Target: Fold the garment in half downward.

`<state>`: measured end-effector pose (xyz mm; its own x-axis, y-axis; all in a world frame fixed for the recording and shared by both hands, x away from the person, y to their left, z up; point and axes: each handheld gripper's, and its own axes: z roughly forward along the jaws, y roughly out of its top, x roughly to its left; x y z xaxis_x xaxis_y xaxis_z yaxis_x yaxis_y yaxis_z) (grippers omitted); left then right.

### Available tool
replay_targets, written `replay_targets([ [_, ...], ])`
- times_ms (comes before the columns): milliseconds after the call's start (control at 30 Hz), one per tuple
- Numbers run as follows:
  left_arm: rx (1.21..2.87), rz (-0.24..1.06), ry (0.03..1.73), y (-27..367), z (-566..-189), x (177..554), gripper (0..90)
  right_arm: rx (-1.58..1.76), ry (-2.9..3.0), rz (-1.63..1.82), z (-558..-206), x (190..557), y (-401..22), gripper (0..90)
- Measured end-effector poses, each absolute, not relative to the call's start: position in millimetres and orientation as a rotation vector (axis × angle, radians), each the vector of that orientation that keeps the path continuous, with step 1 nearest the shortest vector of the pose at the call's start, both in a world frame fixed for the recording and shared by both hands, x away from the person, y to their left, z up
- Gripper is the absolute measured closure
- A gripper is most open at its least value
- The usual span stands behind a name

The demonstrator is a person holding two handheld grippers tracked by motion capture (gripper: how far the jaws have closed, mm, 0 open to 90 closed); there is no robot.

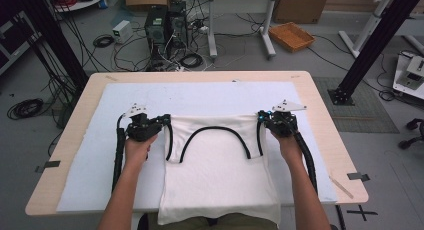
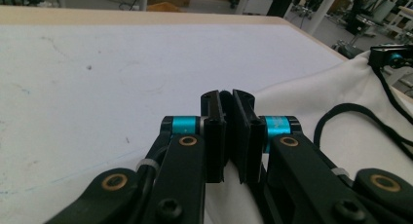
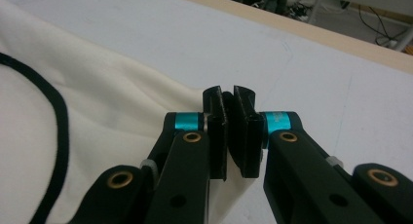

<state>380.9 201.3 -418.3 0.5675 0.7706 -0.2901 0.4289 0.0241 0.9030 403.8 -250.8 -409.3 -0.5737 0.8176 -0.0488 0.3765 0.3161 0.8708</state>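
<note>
High view: the wooden table point(image 1: 320, 120) is the largest thing, and nearly all of its top is covered by a pale white mat point(image 1: 90, 160). On the mat lies a white tank top point(image 1: 220, 180) with black trim point(image 1: 215, 131) along its neckline and armholes. Its long axis runs from the far side toward the person; the shoulder end points away, toward the middle of the table, and the hem hangs over the near edge at the person's lap. The cloth is cream-white, smooth across the body, with a soft ridge rising at each upper corner where it is pinched.

The left gripper point(image 1: 164, 121) holds the top's left shoulder corner and the right gripper point(image 1: 260, 117) its right one, well apart, the neckline curving between them. In the left gripper view the left gripper's point(image 2: 227, 136) jaws are clenched on a fold of white cloth; in the right gripper view the right gripper's point(image 3: 230, 136) jaws are likewise clamped on the fabric edge.

Nothing on the mat stands in the garment's way. Beyond the table, the floor carries computer towers point(image 1: 165, 22), tangled cables point(image 1: 125, 50) and a wicker basket point(image 1: 291, 36).
</note>
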Motion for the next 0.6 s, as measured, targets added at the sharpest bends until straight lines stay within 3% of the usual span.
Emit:
replay_targets([
  [300, 1.635, 0.313, 0.899, 207.6, -418.1, 342.0, 83.3, 0.908, 2.135, 1.370, -400.7, 365.5, -261.5, 84.9],
  [600, 1.681, 0.206, 0.792, 210.1, -429.6, 304.5, 83.0, 0.827, 2.214, 1.494, -420.6, 323.8, -282.5, 84.7],
])
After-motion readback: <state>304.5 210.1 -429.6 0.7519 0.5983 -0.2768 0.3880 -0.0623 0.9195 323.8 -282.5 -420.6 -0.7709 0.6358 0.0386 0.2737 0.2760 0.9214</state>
